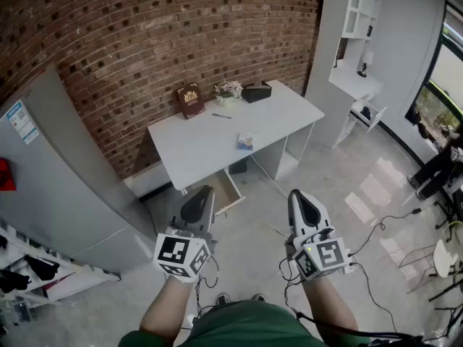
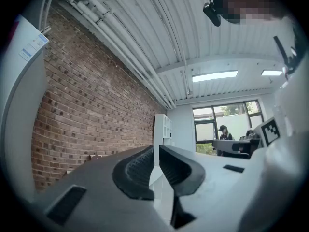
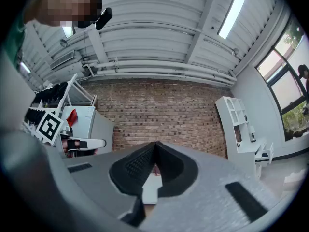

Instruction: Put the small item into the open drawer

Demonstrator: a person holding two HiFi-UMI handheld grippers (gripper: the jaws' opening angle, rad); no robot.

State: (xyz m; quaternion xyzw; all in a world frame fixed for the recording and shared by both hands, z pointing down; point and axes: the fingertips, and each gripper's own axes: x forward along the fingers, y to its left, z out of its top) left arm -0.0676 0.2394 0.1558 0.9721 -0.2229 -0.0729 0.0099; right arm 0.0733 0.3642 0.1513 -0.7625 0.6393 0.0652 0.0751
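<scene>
- The small blue-and-white item (image 1: 244,142) is seen at the white desk's (image 1: 195,150) near edge, right of the open pale drawer (image 1: 226,191).
- The left gripper (image 1: 203,191) is held a slit apart, empty; the right gripper (image 1: 297,194) is pressed closed, empty.

The right gripper's (image 3: 154,145) jaws meet with nothing between them at lower centre, a brick wall (image 3: 164,112) behind and a white shelf (image 3: 239,124) at right.

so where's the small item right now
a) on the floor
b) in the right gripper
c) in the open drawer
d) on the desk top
d, the small item lies on the white desk near its front edge, above the open drawer.
</scene>
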